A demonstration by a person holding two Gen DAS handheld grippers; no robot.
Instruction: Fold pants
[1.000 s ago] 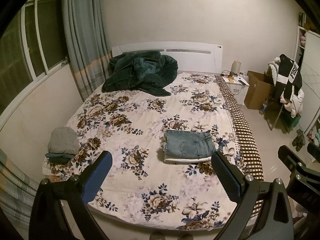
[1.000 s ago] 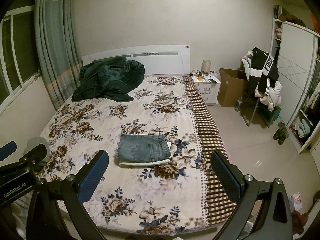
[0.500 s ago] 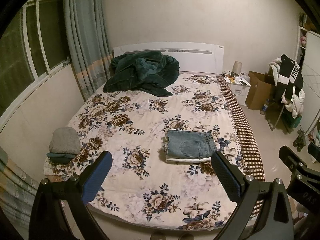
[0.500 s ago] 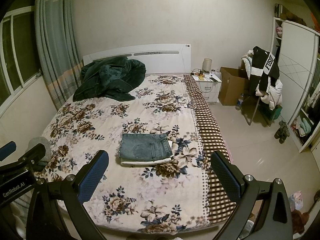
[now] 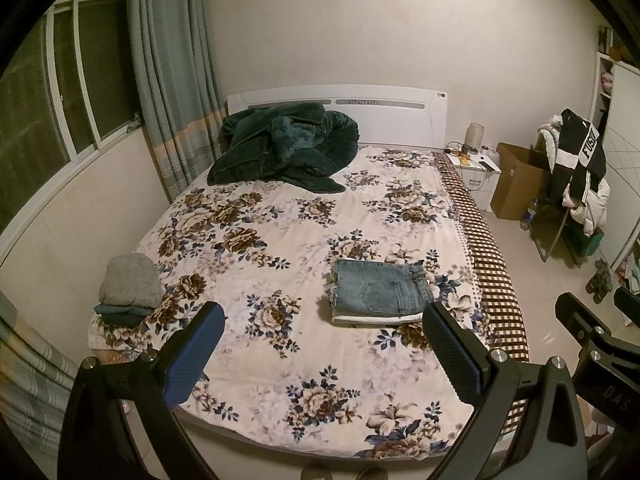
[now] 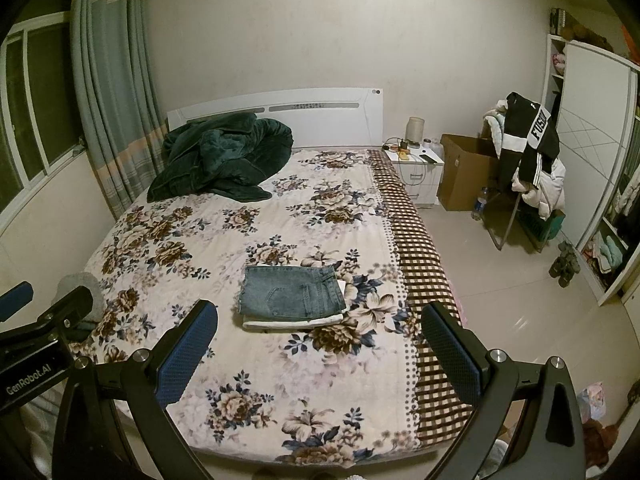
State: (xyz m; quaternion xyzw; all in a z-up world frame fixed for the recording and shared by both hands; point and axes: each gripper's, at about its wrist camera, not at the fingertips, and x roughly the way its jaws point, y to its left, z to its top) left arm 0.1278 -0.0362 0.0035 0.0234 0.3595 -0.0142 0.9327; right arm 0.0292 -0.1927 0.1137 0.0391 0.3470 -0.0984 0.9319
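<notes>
Folded blue jeans (image 5: pixel 380 292) lie in a neat rectangle on top of a folded white garment (image 5: pixel 368 319), on the right middle of the floral bedspread (image 5: pixel 280 240); they also show in the right wrist view (image 6: pixel 292 292). My left gripper (image 5: pixel 320 352) is open and empty, held back above the foot of the bed, well short of the jeans. My right gripper (image 6: pixel 316 348) is open and empty too, at the same distance. Each gripper shows at the edge of the other's view.
A dark green blanket (image 5: pixel 284 148) is heaped by the white headboard. A grey and green folded stack (image 5: pixel 128 290) sits at the bed's left edge. Nightstand (image 6: pixel 416 168), cardboard box (image 6: pixel 464 172) and a chair with clothes (image 6: pixel 528 160) stand right of the bed.
Both grippers have drawn slightly back and up from the bed; the jeans have not moved. Both stay open.
</notes>
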